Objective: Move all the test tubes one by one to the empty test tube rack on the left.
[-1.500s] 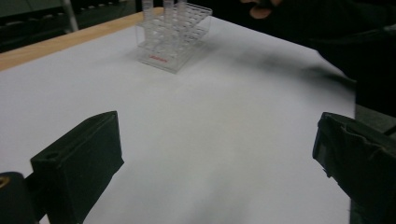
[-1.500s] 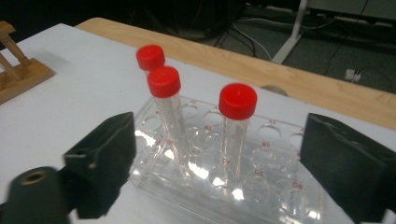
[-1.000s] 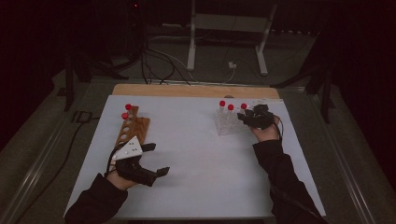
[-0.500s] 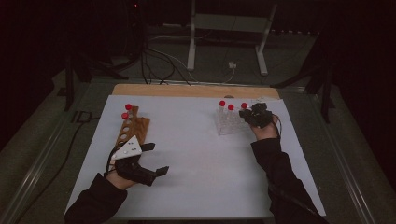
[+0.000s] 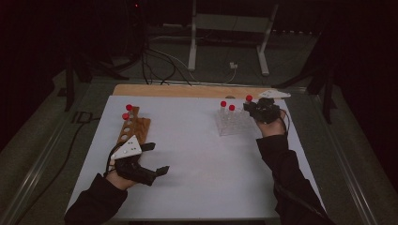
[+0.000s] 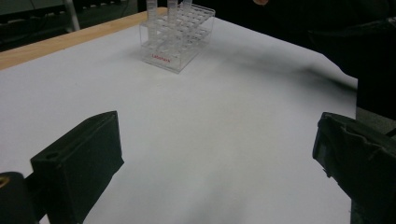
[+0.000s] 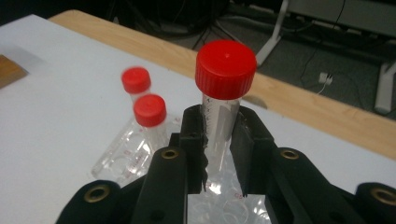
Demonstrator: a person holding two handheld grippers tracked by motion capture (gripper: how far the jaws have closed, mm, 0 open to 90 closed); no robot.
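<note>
My right gripper [image 5: 252, 107] is shut on a clear tube with a red cap [image 7: 224, 88], held upright. In the right gripper view its jaws [image 7: 220, 137] clamp the tube's body just above the clear plastic rack [image 7: 122, 164]. Two more red-capped tubes [image 5: 227, 106] stand in that rack [image 5: 233, 126]. Over the white mat at the near left, my left gripper [image 5: 158, 158] stays open with nothing in it, beside a wooden rack [image 5: 136, 130] that holds two red-capped tubes [image 5: 126, 111]. The left gripper view shows its jaws [image 6: 215, 154] wide apart over bare mat, the clear rack [image 6: 177, 39] far ahead.
A white mat [image 5: 197, 154] covers the table, with a wooden strip [image 5: 187, 90] along its far edge. Cables and a metal stand [image 5: 193, 37] lie on the dark floor beyond. A person's dark sleeves reach in from the near edge.
The right gripper closed on the third tube at the clear rack and has risen with it. The left hand has kept still.
</note>
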